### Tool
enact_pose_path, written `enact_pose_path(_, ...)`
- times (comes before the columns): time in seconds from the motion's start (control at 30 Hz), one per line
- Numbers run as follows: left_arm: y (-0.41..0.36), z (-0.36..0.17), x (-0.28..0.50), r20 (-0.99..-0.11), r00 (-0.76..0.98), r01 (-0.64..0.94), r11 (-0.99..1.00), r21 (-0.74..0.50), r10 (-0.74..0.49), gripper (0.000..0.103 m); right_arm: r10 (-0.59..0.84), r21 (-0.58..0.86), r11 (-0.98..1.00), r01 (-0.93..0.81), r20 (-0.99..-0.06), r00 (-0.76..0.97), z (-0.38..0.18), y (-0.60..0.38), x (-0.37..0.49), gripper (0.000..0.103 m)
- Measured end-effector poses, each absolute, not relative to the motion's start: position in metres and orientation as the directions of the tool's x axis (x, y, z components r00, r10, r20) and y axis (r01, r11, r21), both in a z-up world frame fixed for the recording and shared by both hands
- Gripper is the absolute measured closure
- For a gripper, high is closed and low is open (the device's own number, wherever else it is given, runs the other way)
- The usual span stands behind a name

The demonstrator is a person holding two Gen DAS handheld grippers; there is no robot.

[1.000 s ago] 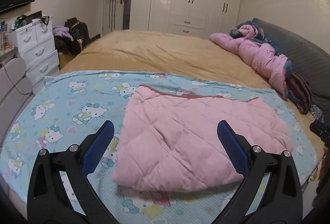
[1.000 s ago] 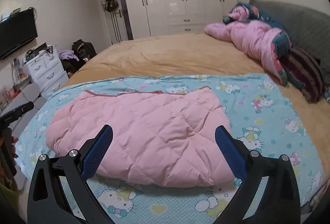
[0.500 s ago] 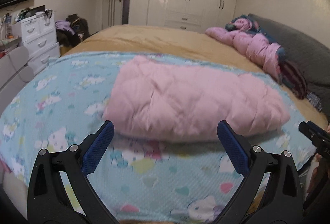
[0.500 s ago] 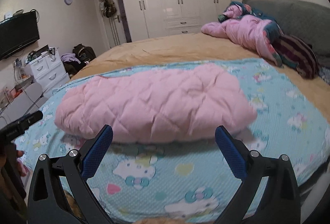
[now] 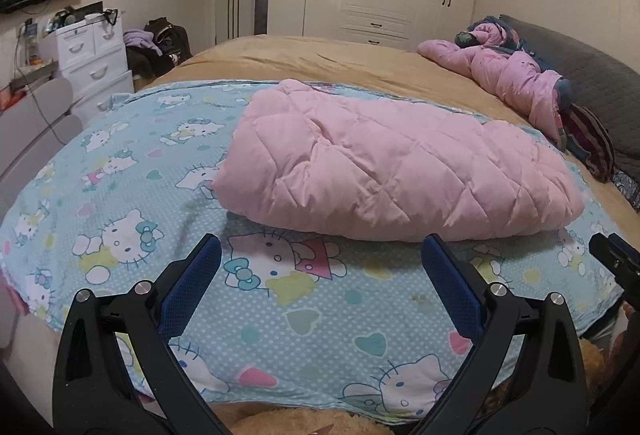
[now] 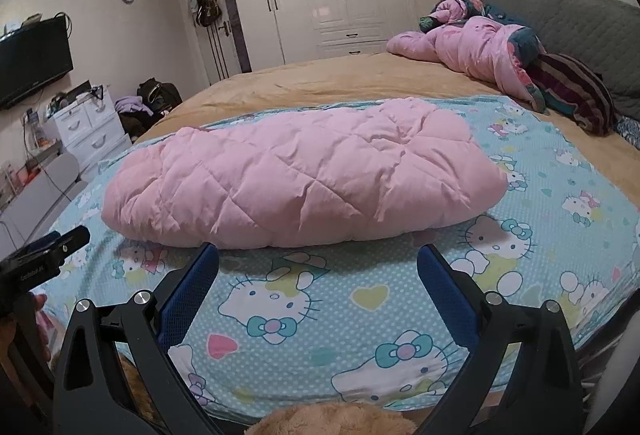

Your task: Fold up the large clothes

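Folding looks well advanced: the pink quilted garment (image 5: 392, 171) lies as a thick, doubled-over bundle across the cartoon-cat sheet (image 5: 132, 239) spread over the foot of the bed (image 5: 320, 63); its near rounded edge faces both cameras, and it rests on the sheet alone, touching neither tool. Left gripper (image 5: 320, 271) hangs low near the bed's front edge with its jaws spread wide and nothing between the blue pads; right gripper (image 6: 318, 269) sits likewise, jaws released and empty, just short of the bundle's near fold. Each tool shows at the margin of the other's view, so the two stand side by side, apart. My reading is a pause between folds, or the close of the job; whether another fold is wanted cannot be told from the bundle's shape. If one is, the next move calls for each pair of jaws to reach an end of the long bundle, pinch through all the padded layers, and carry one end over the other without letting the slippery shell slide open.
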State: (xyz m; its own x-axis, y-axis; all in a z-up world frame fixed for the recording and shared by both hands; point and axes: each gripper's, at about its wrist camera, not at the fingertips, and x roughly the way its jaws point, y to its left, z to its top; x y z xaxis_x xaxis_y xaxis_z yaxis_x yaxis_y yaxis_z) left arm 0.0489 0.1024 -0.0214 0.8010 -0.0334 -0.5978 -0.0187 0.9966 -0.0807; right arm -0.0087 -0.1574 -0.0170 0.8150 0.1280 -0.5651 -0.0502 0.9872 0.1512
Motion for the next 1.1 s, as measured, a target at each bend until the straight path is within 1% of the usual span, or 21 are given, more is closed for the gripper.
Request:
enact_pose_path(0.43, 0.1023, -0.0214, 0.0491, -0.599, 0.800, -0.022, 0.997, -0.076, -0.028, 0.009, 0.141, 0.181, 0.983, -0.039, -0.594, 0.792, -0.0229, -0.1622, -0.0029, 0.004)
enact_pose_path(1.1, 0.1016, -0.0256, 0.0507, -0.613, 0.790, -0.027, 0.998, -0.051, -0.010, 0.009, 0.142, 0.183, 0.982, -0.038, -0.601, 0.787, -0.0249, -0.1623, -0.0012, 0.004)
